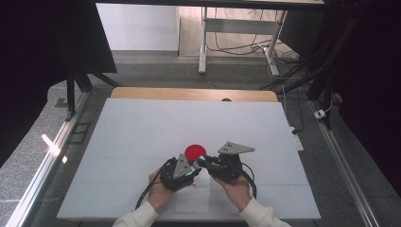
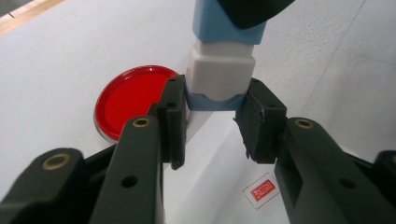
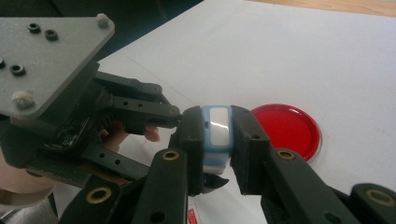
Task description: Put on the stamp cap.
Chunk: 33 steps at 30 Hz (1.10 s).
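From left to right, the left gripper (image 2: pixel 211 119) stands loose around one end of the blue-and-white block (image 2: pixel 220 70), beside the red lid (image 2: pixel 128 100), while the right gripper (image 3: pixel 217 135) clamps its far end, a grip plain from its own camera, the block lying lengthwise between them above the table (image 1: pixel 142 123).

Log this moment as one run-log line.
left gripper: open around stamp's lower end | right gripper: shut on blue-white stamp | red dish: on table beside them
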Available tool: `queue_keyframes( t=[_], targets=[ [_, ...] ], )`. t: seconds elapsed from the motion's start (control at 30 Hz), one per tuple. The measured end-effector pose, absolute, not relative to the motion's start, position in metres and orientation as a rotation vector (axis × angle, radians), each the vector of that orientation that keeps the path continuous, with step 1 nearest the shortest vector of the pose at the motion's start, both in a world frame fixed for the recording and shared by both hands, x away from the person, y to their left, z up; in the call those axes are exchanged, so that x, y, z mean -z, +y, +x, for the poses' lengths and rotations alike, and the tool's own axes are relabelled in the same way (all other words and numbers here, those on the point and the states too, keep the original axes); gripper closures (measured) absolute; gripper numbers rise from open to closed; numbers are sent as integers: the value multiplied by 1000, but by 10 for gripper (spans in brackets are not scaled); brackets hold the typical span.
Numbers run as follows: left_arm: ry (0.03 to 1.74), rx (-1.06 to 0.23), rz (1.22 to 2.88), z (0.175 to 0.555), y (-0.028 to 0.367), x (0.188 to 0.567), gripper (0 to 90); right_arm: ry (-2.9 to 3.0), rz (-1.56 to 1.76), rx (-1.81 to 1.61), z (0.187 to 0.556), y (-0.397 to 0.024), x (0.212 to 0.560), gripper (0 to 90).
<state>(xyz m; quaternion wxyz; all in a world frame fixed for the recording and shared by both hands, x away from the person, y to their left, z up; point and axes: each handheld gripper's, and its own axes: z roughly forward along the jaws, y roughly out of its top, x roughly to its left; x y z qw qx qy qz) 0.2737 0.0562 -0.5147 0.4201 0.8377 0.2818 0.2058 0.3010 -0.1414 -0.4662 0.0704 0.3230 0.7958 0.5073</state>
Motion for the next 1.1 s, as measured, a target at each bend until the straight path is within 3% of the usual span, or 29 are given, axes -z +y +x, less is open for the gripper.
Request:
queue_keyframes(
  t=[0.73,1.1],
  targets=[
    [769,-378,2074,272,80,509,326,2359,933,-1532,306,-149,464,761],
    [838,-332,2032,259,125,507,310,2349,890,-1508,309,-155,463,761]
  ],
)
